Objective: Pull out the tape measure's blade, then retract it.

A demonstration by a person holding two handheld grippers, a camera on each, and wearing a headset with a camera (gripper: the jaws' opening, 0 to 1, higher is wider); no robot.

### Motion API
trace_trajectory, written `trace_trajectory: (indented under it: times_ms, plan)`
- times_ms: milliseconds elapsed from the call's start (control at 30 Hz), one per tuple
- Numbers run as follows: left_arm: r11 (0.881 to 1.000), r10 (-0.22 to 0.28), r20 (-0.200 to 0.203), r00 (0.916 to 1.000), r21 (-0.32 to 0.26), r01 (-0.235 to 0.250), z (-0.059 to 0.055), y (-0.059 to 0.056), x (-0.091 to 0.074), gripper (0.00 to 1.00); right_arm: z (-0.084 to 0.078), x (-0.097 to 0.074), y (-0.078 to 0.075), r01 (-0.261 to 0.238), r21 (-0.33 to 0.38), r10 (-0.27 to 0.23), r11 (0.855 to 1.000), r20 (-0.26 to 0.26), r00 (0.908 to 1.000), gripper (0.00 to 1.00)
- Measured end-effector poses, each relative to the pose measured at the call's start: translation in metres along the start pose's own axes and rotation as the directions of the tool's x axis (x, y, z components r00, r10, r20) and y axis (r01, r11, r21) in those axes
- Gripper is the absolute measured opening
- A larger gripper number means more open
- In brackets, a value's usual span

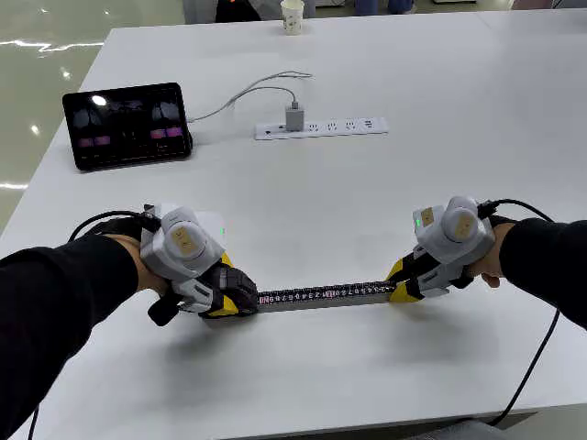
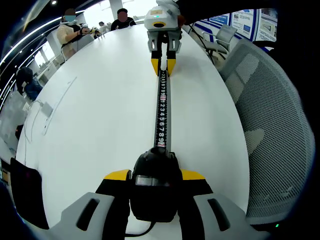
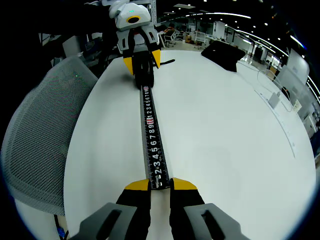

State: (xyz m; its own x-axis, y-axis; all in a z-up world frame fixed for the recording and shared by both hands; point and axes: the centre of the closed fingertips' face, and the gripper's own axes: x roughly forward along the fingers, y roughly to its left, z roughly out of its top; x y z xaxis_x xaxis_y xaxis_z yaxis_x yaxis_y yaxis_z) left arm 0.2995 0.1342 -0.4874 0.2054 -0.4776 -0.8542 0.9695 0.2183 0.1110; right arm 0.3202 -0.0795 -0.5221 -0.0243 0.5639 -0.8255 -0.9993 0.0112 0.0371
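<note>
A black tape measure case (image 1: 238, 292) (image 2: 154, 181) rests on the white table, and my left gripper (image 1: 218, 293) (image 2: 155, 176) is shut on it. Its dark numbered blade (image 1: 321, 294) (image 2: 162, 107) (image 3: 151, 139) lies pulled out flat along the table towards the right. My right gripper (image 1: 400, 282) (image 3: 160, 185) is shut on the blade's tip. Across the blade, the right gripper (image 2: 163, 60) faces the left gripper view, and the left gripper (image 3: 141, 64) with the case (image 3: 143, 70) faces the right gripper view.
A tablet (image 1: 127, 125) stands at the back left of the table. A white power strip (image 1: 321, 127) with a charger and cable lies mid-table, a paper cup (image 1: 292, 16) at the far edge. A mesh chair (image 2: 270, 130) stands beside the table. People sit far off.
</note>
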Motion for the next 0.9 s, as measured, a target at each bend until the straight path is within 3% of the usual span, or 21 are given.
trace_trajectory:
  times_ms: [900]
  plan:
    - [1.000, 0.002, -0.001, 1.0000, 0.006, -0.002, -0.001, 0.001, 0.001, 0.31, -0.014, -0.013, 0.002, 0.008, 0.015, -0.008, 1.000, -0.012, 0.9999, 0.10]
